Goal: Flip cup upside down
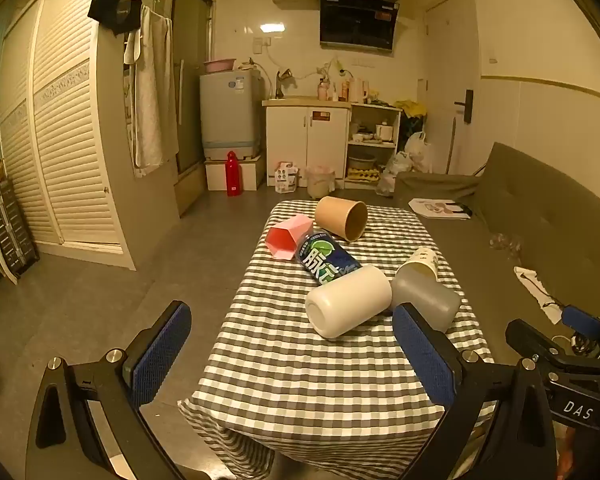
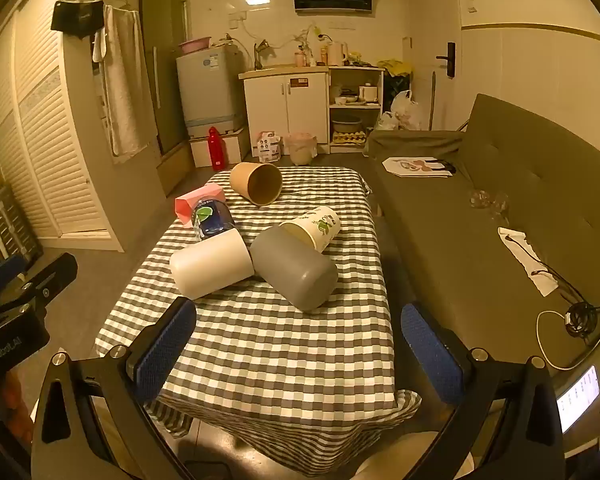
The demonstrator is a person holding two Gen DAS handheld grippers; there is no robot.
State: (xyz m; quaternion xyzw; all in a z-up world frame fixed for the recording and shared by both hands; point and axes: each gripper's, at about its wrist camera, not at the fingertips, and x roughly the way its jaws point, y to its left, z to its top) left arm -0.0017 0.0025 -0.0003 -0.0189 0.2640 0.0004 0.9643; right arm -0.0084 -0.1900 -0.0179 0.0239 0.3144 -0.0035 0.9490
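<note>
Left gripper and right gripper wide open, empty, touching nothing.

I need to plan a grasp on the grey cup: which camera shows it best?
The right wrist view: the grey cup lies on its side, whole and unobstructed. In the left wrist view the grey cup is partly hidden behind that gripper's finger.

Desk cloth: grey and white check.
White cup: plain cream-white.
Grey cup: plain mid-grey.
Paper cup: white, green leaf print.
Kraft cup: plain tan-brown.
Pink cup: pink, red inside.
Can: dark blue, green and white markings.
Left hand-held gripper pads: blue, black frame.
Right hand-held gripper pads: blue, black frame.
Sofa: olive-grey.
</note>
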